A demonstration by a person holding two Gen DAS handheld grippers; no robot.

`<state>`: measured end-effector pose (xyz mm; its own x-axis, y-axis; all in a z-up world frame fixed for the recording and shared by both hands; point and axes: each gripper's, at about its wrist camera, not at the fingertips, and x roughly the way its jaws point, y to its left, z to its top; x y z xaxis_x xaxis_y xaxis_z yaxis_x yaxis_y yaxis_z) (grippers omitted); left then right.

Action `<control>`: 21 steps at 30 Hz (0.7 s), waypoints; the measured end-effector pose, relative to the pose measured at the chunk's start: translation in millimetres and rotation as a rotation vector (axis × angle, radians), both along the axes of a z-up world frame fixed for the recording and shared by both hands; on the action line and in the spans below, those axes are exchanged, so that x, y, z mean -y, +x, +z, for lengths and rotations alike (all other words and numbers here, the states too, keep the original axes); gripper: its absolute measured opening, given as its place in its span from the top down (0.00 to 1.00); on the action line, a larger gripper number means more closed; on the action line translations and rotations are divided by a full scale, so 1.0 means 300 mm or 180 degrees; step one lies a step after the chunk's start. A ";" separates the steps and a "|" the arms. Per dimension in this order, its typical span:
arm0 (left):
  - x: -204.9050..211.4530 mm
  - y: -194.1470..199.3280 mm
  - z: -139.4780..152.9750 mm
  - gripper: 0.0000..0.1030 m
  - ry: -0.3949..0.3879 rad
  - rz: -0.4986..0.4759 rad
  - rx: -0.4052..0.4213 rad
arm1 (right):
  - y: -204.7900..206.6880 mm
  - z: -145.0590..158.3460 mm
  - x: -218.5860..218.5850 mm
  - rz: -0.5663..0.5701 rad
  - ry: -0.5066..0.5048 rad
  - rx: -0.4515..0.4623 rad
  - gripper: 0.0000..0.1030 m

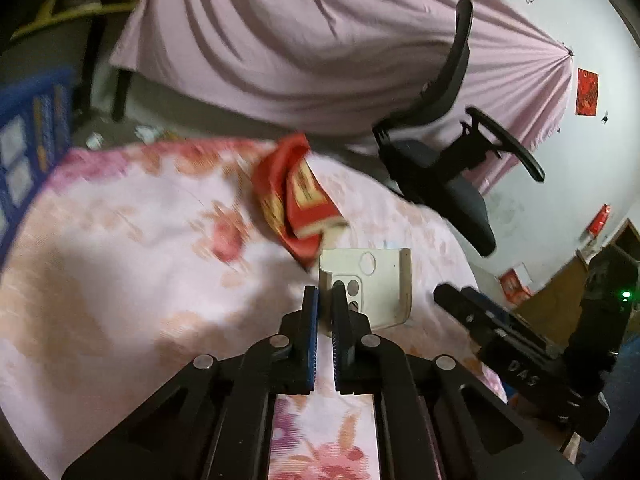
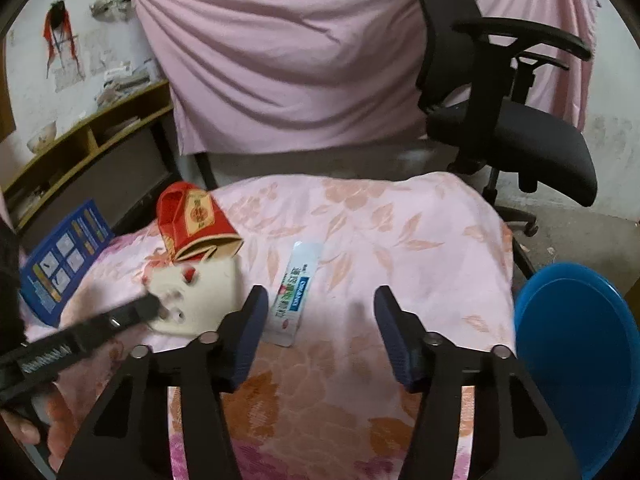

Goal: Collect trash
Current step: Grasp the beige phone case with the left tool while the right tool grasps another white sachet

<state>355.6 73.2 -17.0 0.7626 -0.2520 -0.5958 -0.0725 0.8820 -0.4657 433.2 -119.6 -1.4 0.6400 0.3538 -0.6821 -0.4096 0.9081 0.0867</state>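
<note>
On a pink flowered bedspread [image 2: 400, 240] lie a crumpled red carton [image 2: 196, 220], a cream phone case [image 2: 204, 292] and a white and green toothpaste tube [image 2: 296, 292]. In the left wrist view my left gripper [image 1: 325, 294] is shut on the near left wall of the phone case [image 1: 376, 284], with the red carton [image 1: 296, 196] just beyond it. The right wrist view shows that same gripper [image 2: 154, 307] coming in from the left onto the case. My right gripper [image 2: 320, 300] hangs open over the bedspread. The tube lies beside its left finger and the pads do not touch it.
A blue bucket [image 2: 576, 360] stands at the bed's right side. A black office chair [image 2: 504, 128] is behind the bed, in front of a pink draped sheet [image 2: 280, 60]. A blue leaflet [image 2: 64, 256] lies at the left edge, near wooden shelves [image 2: 92, 136].
</note>
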 end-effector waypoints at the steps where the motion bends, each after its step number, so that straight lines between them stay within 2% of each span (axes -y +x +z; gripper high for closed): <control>1: -0.009 -0.008 0.005 0.96 0.0050 0.0059 0.0026 | 0.001 -0.005 -0.011 0.0019 -0.0028 -0.0018 0.52; 4: -0.038 -0.029 0.014 0.96 0.0209 0.0229 0.0063 | 0.016 -0.020 -0.044 0.0078 -0.0105 -0.0086 0.55; 10: -0.072 -0.040 -0.006 0.96 0.0238 0.0376 0.0009 | 0.058 -0.063 -0.106 0.0135 -0.0296 -0.0273 0.56; 17: -0.070 -0.041 -0.009 0.96 0.0242 0.0383 0.0002 | 0.067 -0.090 -0.121 0.0174 -0.0457 -0.0337 0.82; 21: -0.068 -0.055 0.000 0.96 0.0290 0.0368 0.0054 | 0.049 -0.073 -0.109 0.0188 -0.0375 -0.0241 0.83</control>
<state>339.3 93.8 -16.9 0.7935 -0.1072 -0.5991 -0.1690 0.9069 -0.3860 447.9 -86.9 -23.5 0.5656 0.3039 -0.7666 -0.4590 0.8883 0.0135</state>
